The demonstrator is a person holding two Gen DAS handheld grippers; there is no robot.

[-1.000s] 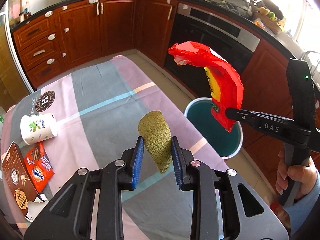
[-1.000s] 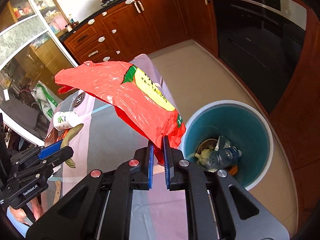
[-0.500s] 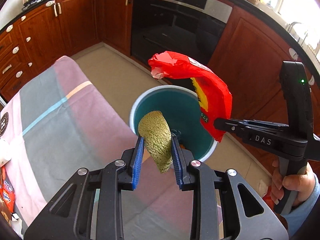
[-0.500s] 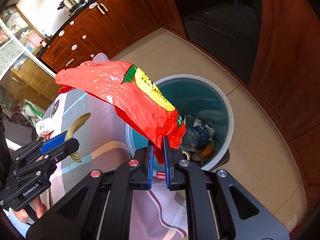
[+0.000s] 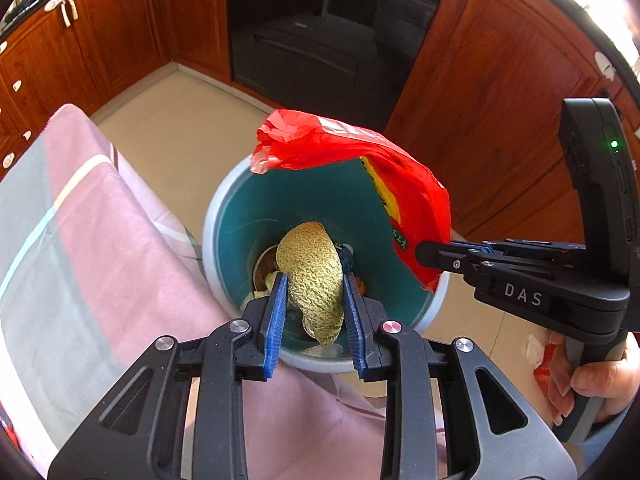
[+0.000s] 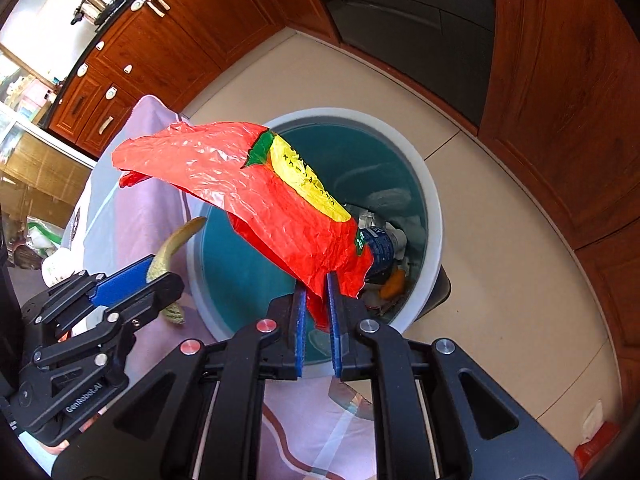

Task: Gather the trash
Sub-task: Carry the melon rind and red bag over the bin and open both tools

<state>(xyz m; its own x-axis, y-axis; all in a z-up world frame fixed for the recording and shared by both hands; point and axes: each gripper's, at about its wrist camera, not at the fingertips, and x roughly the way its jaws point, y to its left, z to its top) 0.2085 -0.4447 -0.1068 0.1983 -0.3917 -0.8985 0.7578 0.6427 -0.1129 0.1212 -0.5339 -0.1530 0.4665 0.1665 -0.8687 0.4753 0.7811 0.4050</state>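
Left gripper point(image 5: 313, 304) clamps a netted melon rind point(image 5: 314, 276) between blue pads, poised over the bin point(image 5: 224, 208) mouth. Right gripper point(image 6: 317, 312), jaws nearly together, pinches the corner of a red wrapper point(image 6: 256, 188) above the same bin. Wrapper hides part of the bin's contents; a bottle point(image 6: 380, 246) shows, other scraps unclear. Striped tablecloth point(image 5: 92, 240) just beside, cut off at the frame edge.
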